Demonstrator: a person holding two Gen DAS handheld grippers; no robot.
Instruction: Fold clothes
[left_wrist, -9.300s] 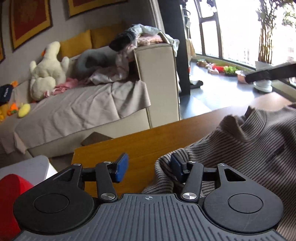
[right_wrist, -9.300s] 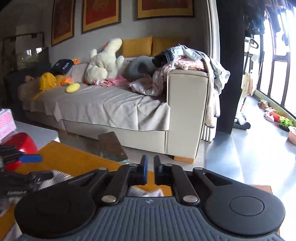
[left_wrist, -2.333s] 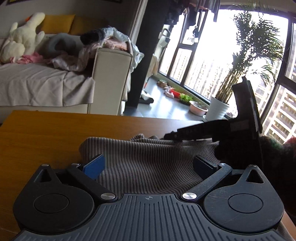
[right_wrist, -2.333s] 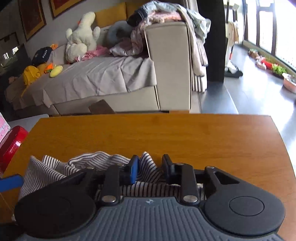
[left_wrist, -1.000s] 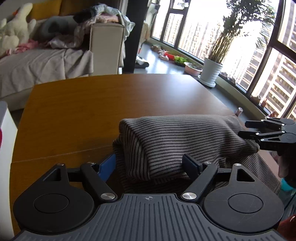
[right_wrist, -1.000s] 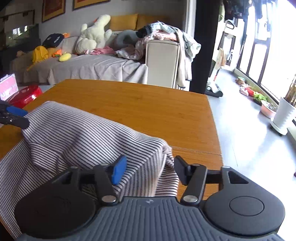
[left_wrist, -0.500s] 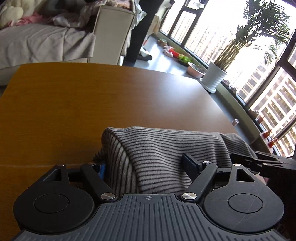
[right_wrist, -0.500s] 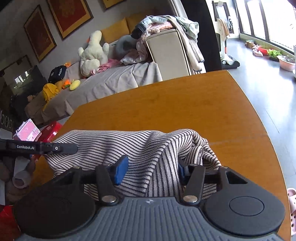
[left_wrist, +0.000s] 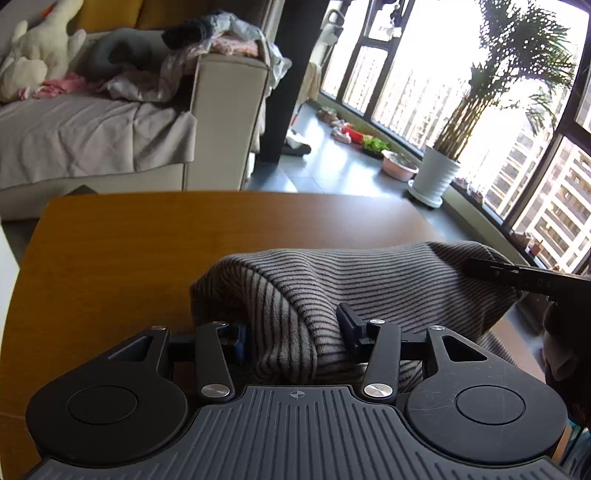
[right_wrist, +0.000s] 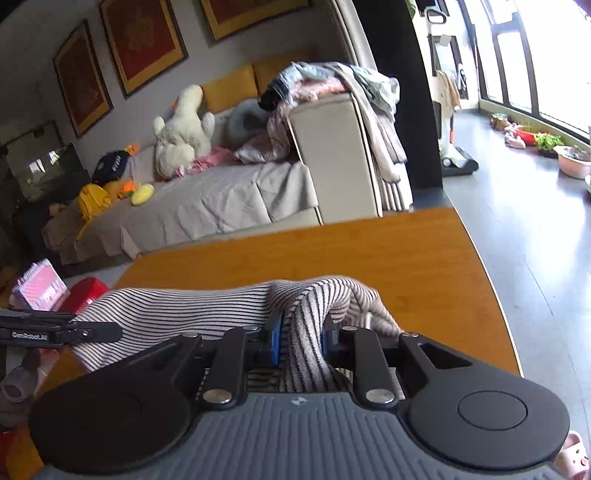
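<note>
We see both grippers closed in since 0.5 s ago: left gripper (left_wrist: 293, 332) and right gripper (right_wrist: 301, 334) now pinch the striped sweater (left_wrist: 369, 280), doubled on the table (left_wrist: 147, 240); another fold likely.

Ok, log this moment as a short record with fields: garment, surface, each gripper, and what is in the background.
garment: striped sweater, bunched in a fold across the near part of the table
surface: wooden table
left gripper: fingers either side of a thick fold of the sweater, gap wide, grip uncertain
right gripper: shut on a fold of the sweater
background: sofa piled with clothes, plush toy, potted plant by the window
</note>
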